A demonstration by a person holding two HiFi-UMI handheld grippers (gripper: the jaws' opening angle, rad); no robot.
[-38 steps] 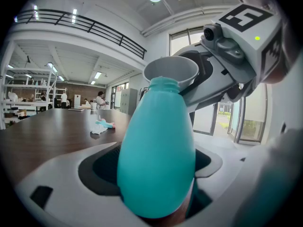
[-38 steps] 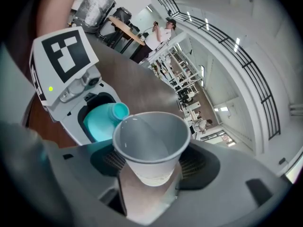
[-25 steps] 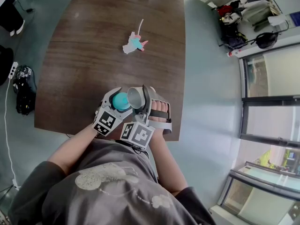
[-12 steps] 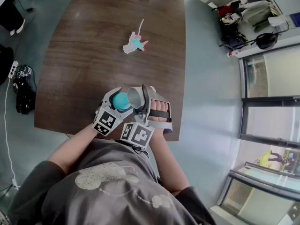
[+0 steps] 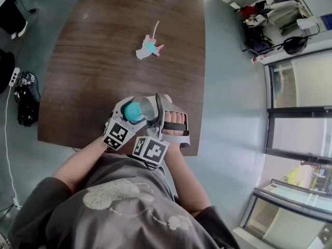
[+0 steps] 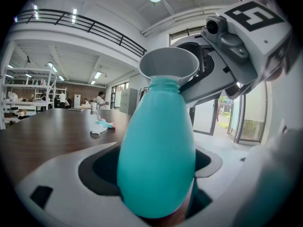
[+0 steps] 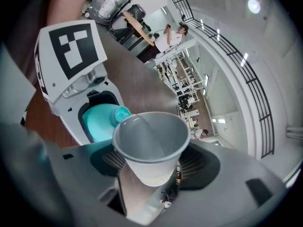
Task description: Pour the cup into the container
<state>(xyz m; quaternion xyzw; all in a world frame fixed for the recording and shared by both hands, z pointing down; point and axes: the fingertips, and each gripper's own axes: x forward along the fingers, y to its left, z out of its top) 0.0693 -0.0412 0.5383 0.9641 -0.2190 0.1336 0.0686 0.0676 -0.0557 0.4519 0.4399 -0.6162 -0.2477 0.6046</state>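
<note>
A: Left gripper [image 6: 154, 168] first. Jaws?

B: Spread wide and clamped on the container [image 6: 158, 126]. It's a teal bottle with a fat body and a narrow neck, standing upright between the pads.

A: Right gripper [image 7: 151, 161]?

B: Also wide, closed on the cup [image 7: 147, 138]. The cup is pale grey and tapered, gripped low on its wall, and tipped over so its mouth faces the container.

A: Cup against container?

B: In the left gripper view the cup's rim sits right at the container's neck, at 12 o'clock. In the right gripper view the neck shows at 10 o'clock of the cup. Can't tell if they touch.

A: Where is all this, from the head view?

B: Both grippers are side by side, just beside each other over the near edge of the table [image 5: 98, 51], at 6 o'clock of it. The container is left, the cup right. Marker cubes [image 5: 116, 135] face the camera.

A: Anything else on the table?

B: A small white, teal and pink item [image 5: 149, 47], well apart from the grippers at their 12 o'clock.

A: Surroundings?

B: The person's grey shirt [image 5: 119, 206] is at 6 o'clock. The floor [image 5: 228, 87] is grey, with bags [image 5: 259, 30] at 2 o'clock.
</note>
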